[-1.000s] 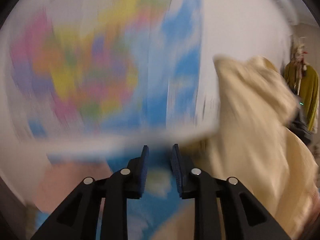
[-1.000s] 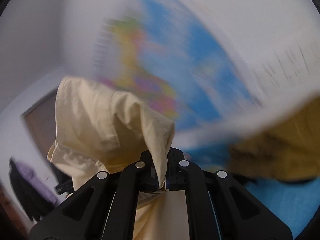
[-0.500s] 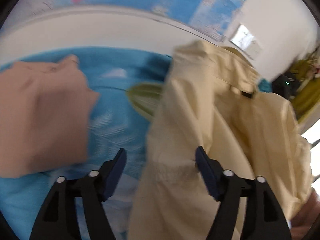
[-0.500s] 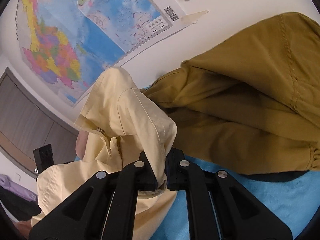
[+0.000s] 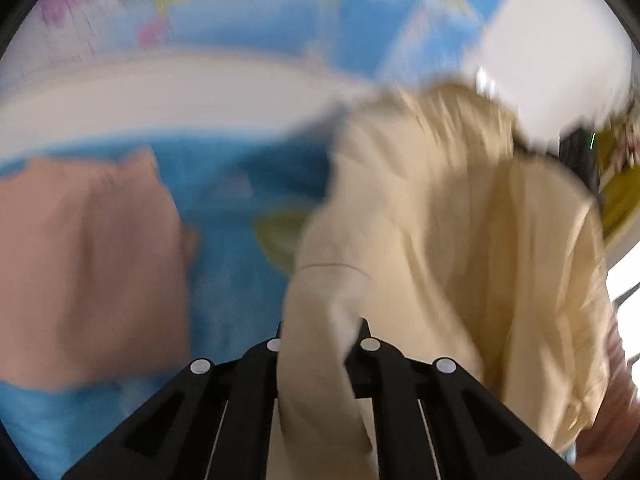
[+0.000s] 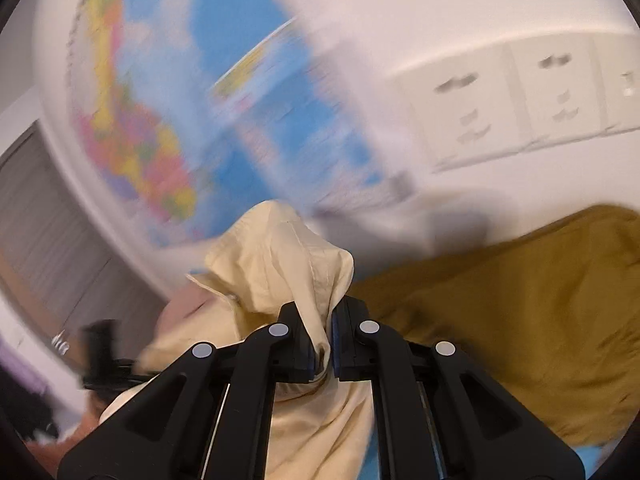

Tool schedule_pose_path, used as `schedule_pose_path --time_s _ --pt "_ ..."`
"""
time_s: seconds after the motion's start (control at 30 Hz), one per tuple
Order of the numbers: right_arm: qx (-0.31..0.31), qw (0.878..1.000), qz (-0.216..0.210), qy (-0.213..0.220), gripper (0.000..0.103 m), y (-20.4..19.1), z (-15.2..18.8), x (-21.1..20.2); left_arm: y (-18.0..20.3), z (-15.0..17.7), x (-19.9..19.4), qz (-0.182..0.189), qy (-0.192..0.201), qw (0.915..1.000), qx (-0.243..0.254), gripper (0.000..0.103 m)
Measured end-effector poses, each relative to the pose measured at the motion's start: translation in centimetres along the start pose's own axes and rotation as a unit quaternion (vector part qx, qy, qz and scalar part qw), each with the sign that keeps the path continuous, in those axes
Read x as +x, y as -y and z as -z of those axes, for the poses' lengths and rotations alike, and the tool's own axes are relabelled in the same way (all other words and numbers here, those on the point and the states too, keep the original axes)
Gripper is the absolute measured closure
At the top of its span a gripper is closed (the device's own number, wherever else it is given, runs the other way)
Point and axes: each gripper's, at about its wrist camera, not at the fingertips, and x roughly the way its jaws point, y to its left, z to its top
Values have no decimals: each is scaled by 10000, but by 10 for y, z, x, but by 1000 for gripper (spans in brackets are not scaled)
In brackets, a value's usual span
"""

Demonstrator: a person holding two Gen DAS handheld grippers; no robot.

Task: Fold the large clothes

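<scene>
Here, my right gripper and left gripper each pinch the cream shirt — two separate holds, likely to spread it before folding.

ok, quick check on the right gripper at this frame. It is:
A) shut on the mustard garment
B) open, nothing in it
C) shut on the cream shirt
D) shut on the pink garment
C: in the right wrist view the right gripper has its jaws pinched on a bunched fold of the cream shirt, while the mustard garment lies apart to the right, ungripped.
</scene>
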Motion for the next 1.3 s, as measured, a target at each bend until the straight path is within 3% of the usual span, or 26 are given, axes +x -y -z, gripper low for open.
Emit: schedule_pose_path --time_s 0.03,0.07,0.13,0.2,0.27,0.33,0.37,0.43,0.5,0.57,0.63,0.67,0.7,0.73,0.77,0.8,0.83,0.87,0.93,0.97,1.03,1.1,1.17,1.2,1.27,1.3 --pt "337 9991 242 -12 94 20 -5 6 1 -16 -3 -26 161 9998 -104 98" --pt "565 9973 466 -88 83 34 -4 9 2 -24 -2 -54 197 9997 -123 98" --pt "785 9911 1043 -271 69 54 2 13 7 -37 15 -600 84 9982 31 92" --pt "759 9883 1282 -320 22 54 11 4 3 -39 43 -1026 -314 9942 -7 82" --pt "632 9895 1207 -474 16 43 25 -13 -1 -36 48 -1168 -274 9928 -41 79" --pt "304 9954 678 -606 10 15 49 -42 -5 -21 33 -932 -107 9956 -60 58" --pt "164 9967 491 -623 5 1 60 -56 -7 -15 27 -832 -61 9965 -42 53" --pt "-449 9962 292 -691 6 -42 89 -87 -7 7 6 -672 51 9977 94 40" --pt "-1096 9901 317 -813 6 -78 117 -102 2 19 1 -663 19 9976 221 33" --pt "-1987 9707 846 -1053 6 -112 151 -105 9 41 -9 -541 -31 9980 333 29" --pt "-2942 9318 1815 -1105 6 -130 181 -92 11 57 -12 -432 -112 9981 430 26" --pt "-3027 9217 2137 -1144 15 -125 187 -87 15 67 -13 -379 -142 9980 495 25" --pt "-2954 9210 2211 -1250 47 -115 189 -83 18 74 -11 -349 -212 9976 557 23" --pt "-2767 9282 2094 -1344 65 -101 188 -85 21 82 -9 -337 -281 9971 621 23" --pt "-2284 9419 2018 -1413 90 -78 178 -87 22 91 -7 -344 -324 9969 631 23" --pt "-1796 9543 1976 -1346 94 -55 168 -94 22 96 -5 -325 -371 9969 608 23" --pt "-1214 9664 1948 -1158 93 -23 157 -106 22 101 -2 -307 -416 9970 584 23" --pt "-866 9700 2029 -1024 87 -4 152 -112 21 107 -1 -279 -403 9973 539 23" --pt "-38 9591 2705 -830 54 41 148 -126 18 114 0 -243 -431 9977 466 23" --pt "238 9419 3233 -878 46 56 151 -131 17 117 1 -245 -436 9979 409 23" --pt "295 9467 3136 -670 42 48 159 -142 16 121 2 -239 -465 9980 343 23" --pt "-204 9523 3035 -261 4 1 170 -153 15 125 5 -235 -502 9981 274 23" --pt "-831 9621 2598 -45 6 -50 183 -152 14 127 4 -247 -490 9982 248 23" --pt "-1077 9654 2373 -104 6 -71 191 -149 16 128 5 -288 -475 9981 266 28" --pt "-1471 9729 1727 -448 6 -111 213 -130 18 129 5 -329 -446 9980 320 47" --pt "-1593 9738 1473 -684 6 -124 225 -116 17 130 4 -333 -430 9981 281 64"
